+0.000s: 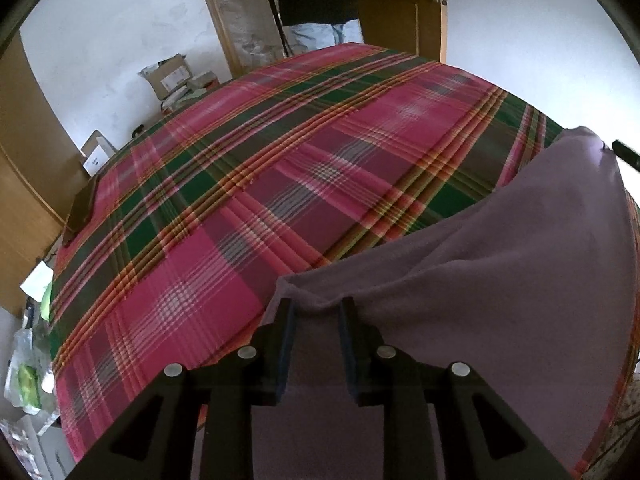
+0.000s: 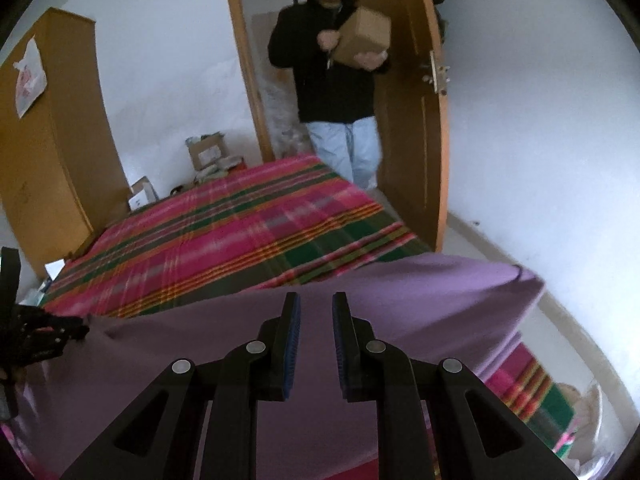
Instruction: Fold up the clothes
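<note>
Hanging between the two hands, the purple garment [image 1: 500,280] is stretched as a wide sheet just above the near end of the bed [image 1: 240,184], which wears a pink and green plaid cover.

In the left wrist view, the left tongs [image 1: 316,312] have the cloth running between their fingers, with a small gathered fold at the fingertips. The jaws stand slightly apart, and I cannot tell whether the pads press the cloth or it merely lies between them. From these tongs the garment spreads toward 2 o'clock, up to a far corner near the picture's right edge, where a dark tip of the other tool shows.

In the right wrist view, the right tongs [image 2: 316,300] sit over the garment's upper edge, jaws a narrow gap apart, cloth filling the space between and below them. Whether they pinch it is also unclear, though the sheet looks taut. From here the cloth runs to 9 o'clock, where the left tool shows at the picture's left edge, and to 3 o'clock, where a loose corner droops past the bed's side.

So the garment's long axis runs hand to hand, across the bed. Open bed lies at 12 o'clock from both tongs, which is where I judge the cloth should be laid. Neither hand is clearly nearer.

A person carrying a cardboard box [image 2: 362,38] stands in the doorway beyond the bed's far end.
</note>
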Tool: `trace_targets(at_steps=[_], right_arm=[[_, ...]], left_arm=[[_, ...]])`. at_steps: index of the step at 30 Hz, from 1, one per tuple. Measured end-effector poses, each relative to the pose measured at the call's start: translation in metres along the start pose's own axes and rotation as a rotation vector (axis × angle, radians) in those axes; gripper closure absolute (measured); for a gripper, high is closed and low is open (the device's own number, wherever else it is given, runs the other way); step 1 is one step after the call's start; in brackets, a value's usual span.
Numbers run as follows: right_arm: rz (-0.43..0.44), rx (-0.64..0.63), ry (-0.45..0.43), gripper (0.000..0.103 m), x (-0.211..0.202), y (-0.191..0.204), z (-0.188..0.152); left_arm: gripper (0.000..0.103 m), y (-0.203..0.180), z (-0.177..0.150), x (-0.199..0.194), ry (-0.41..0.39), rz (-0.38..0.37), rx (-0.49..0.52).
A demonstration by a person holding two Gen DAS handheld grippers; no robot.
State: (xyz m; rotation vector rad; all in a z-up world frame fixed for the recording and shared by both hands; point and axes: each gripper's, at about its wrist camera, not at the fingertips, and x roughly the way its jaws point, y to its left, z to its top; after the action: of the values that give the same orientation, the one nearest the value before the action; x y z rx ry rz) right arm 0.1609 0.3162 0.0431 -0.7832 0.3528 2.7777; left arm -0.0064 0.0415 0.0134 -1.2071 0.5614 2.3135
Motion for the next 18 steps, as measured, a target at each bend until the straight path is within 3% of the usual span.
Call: trace_targets(at_steps=[7,11,18], right_arm=[[0.080,-0.059,0.053,0.086,0.015,0.023,-0.001],[0.137,-0.131,0.102,0.086,0.027,0.043,0.000],[0.160,-0.117,0.146,0.086,0.041,0.054,-0.004]], left_arm=[[0.080,0.011,-0.003,-0.003,-0.003,-0.070,-0.024],[0.096,0.012,-0.007,-0.005,-0.014,-0.099,-0.032],[0.103,0.016,-0.005,-0.007,-0.050,-0.096,-0.046]])
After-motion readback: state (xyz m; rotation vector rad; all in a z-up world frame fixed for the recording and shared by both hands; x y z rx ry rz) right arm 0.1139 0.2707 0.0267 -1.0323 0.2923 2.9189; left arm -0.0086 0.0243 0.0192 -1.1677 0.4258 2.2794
